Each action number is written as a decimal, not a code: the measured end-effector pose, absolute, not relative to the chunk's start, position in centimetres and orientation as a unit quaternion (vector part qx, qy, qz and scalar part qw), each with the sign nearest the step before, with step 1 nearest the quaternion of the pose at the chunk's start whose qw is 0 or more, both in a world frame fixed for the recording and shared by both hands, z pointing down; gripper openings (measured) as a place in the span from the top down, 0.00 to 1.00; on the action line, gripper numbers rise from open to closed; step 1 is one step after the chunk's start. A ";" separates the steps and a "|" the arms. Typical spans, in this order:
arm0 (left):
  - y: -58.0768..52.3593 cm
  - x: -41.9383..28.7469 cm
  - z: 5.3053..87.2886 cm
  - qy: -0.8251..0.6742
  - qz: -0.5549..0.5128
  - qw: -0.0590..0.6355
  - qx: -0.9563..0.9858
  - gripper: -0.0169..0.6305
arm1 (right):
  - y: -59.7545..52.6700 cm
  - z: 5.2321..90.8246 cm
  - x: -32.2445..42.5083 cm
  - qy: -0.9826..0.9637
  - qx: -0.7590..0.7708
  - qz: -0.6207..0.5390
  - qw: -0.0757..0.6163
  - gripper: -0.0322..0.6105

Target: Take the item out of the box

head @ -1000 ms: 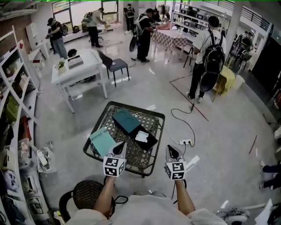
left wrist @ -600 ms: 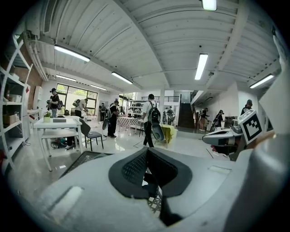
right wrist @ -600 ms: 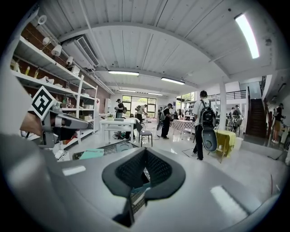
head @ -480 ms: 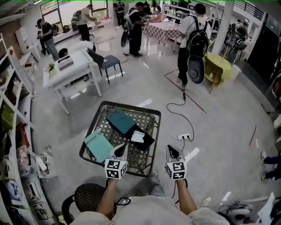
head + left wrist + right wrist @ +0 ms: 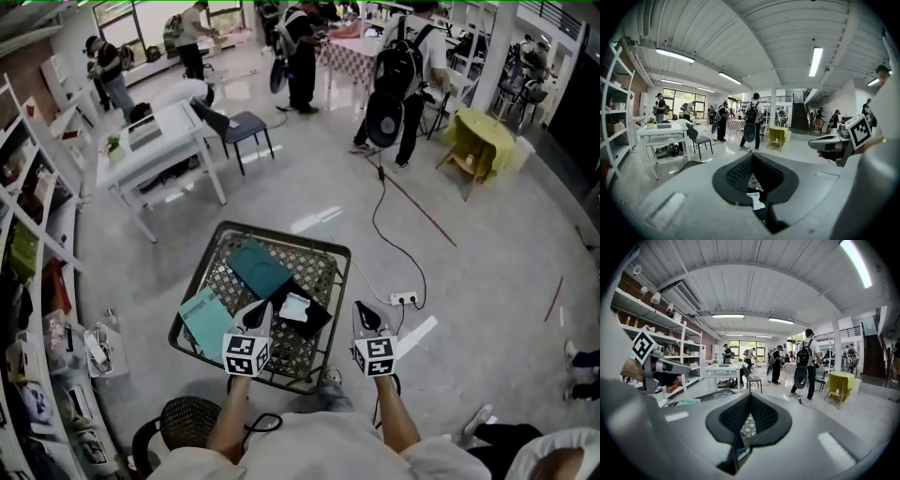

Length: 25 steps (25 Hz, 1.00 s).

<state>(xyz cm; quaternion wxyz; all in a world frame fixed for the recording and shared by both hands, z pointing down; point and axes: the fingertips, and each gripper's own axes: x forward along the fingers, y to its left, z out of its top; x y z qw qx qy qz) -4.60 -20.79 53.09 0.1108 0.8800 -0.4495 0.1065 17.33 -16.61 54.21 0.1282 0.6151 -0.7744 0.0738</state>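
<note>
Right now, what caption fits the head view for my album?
Left gripper and right gripper hover over a mesh table holding a teal box.

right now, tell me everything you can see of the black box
The black box lies flat and open on the mesh table, turned diagonally, near its front edge. It is shallow and looks like card. A white item lies inside it. Its far corner seems to touch the dark teal box.

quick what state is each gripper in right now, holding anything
left gripper: closed, holding nothing
right gripper: closed, holding nothing
</note>
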 end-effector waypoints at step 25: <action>-31.4 -1.1 53.6 -0.521 0.136 0.123 0.833 0.96 | -31.7 55.5 19.7 -0.836 0.526 0.092 0.127 0.95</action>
